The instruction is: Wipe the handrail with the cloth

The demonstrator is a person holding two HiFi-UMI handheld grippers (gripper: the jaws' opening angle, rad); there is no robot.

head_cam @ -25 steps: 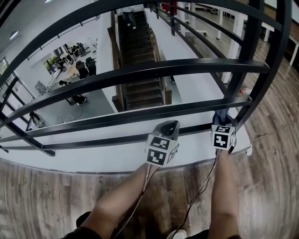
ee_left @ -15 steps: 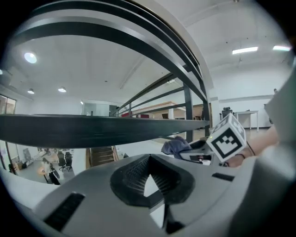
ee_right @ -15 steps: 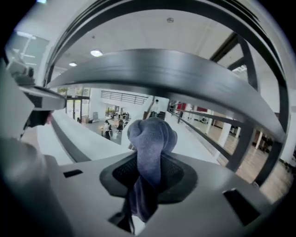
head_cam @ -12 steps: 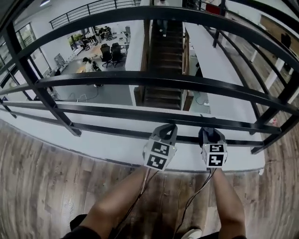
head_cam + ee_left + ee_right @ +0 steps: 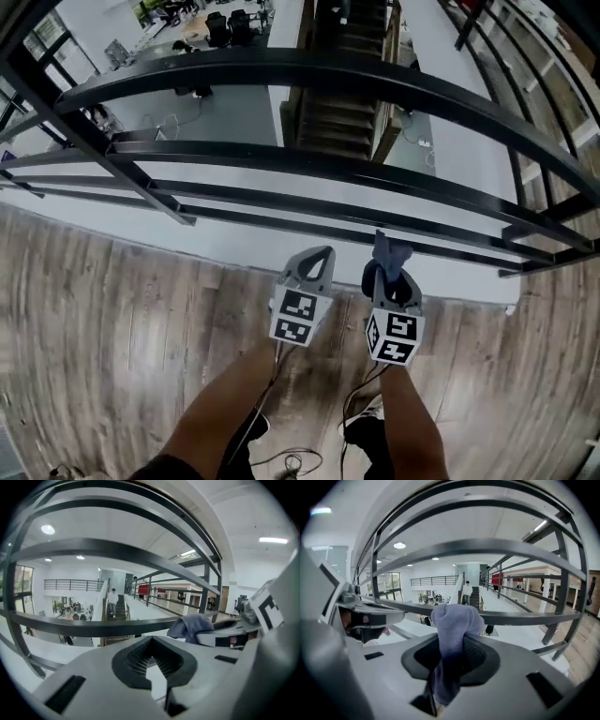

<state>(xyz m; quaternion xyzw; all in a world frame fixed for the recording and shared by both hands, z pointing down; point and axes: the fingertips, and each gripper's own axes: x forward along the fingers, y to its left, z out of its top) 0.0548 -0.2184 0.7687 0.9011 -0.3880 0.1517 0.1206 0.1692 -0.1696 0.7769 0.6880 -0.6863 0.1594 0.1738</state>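
Observation:
The black handrail [image 5: 309,71] arcs across the top of the head view, with thinner rails [image 5: 281,166] under it. My right gripper [image 5: 391,274] is shut on a blue-grey cloth [image 5: 390,250] that sticks out past its tips, just short of the lowest rail. In the right gripper view the cloth [image 5: 453,623] bulges from the right gripper [image 5: 450,663], with railing bars [image 5: 497,548] ahead. My left gripper [image 5: 315,262] hangs beside it, shut and holding nothing. In the left gripper view the left gripper [image 5: 153,657] faces the rails [image 5: 98,551], and the cloth [image 5: 190,626] shows to its right.
Both grippers hover over a wooden floor [image 5: 112,319] near the white ledge [image 5: 234,246] under the railing. Beyond the rails is a drop to a staircase [image 5: 342,103] and an office floor with desks [image 5: 202,23]. A person [image 5: 112,599] stands on the stairs. Cables [image 5: 291,459] trail by my feet.
Both grippers have drawn back from the lower rails to above the wooden floor, closer together. The view has tilted down and shifted along the railing. The cloth stays in the right gripper.

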